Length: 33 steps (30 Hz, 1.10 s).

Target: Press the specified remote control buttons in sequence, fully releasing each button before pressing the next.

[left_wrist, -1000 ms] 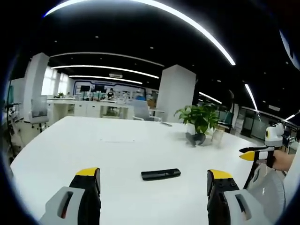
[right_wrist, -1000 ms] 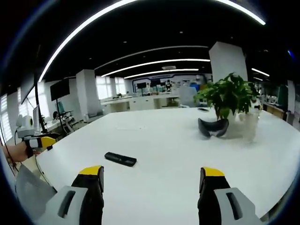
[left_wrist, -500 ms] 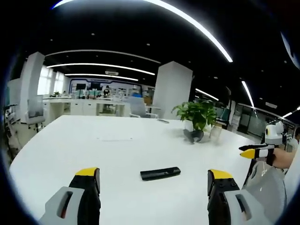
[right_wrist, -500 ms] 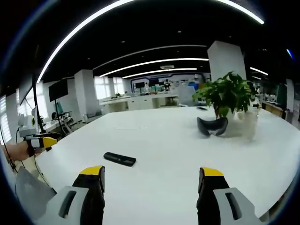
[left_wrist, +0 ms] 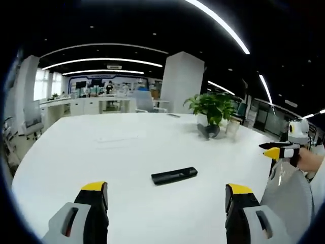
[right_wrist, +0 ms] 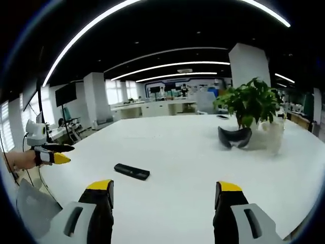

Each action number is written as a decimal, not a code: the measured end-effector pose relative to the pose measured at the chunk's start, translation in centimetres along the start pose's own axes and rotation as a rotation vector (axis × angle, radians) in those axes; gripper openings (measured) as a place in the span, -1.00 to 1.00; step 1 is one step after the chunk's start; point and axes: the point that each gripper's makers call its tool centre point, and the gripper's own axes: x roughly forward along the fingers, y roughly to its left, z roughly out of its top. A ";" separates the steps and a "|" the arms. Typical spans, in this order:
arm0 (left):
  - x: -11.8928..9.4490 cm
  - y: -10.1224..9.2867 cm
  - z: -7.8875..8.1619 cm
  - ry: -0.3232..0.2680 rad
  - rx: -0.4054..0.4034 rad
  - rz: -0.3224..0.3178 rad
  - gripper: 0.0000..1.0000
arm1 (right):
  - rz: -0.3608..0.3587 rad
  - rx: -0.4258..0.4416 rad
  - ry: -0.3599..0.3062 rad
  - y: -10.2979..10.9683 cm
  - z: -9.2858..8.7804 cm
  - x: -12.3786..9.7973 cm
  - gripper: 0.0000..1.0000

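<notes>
Nothing's getting pressed yet, looks like the approach step. The remote (left_wrist: pixel 174 176) is lying flat mid-surface (left_wrist: pixel 127 152), well clear of both tongs: left tongs (left_wrist: pixel 166 195) and right tongs (right_wrist: pixel 165 192) are hanging released, holding nothing. Next up, I'd guess: lowering one tip onto the first button.

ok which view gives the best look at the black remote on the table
The left gripper view: the remote lies between its jaws, long side across the picture. In the right gripper view the remote sits smaller, off to the left.
</notes>
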 end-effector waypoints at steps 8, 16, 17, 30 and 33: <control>2.7 -1.0 -2.6 0.172 0.018 -0.188 0.97 | 0.069 0.015 0.044 1.0 -1.3 0.2 0.52; 5.2 -1.1 -4.8 0.370 0.116 -0.307 0.77 | 0.149 -0.027 0.137 2.5 -3.3 0.4 0.29; 5.6 -1.5 -4.8 0.385 0.112 -0.336 0.74 | 0.155 -0.031 0.146 2.5 -3.5 0.4 0.27; 11.3 -0.7 -2.9 0.451 0.099 -0.425 0.56 | 0.199 -0.005 0.186 2.8 -4.3 0.3 -0.14; 12.7 0.1 -2.7 0.484 0.182 -0.421 0.55 | 0.201 0.001 0.193 2.6 -4.5 0.5 -0.18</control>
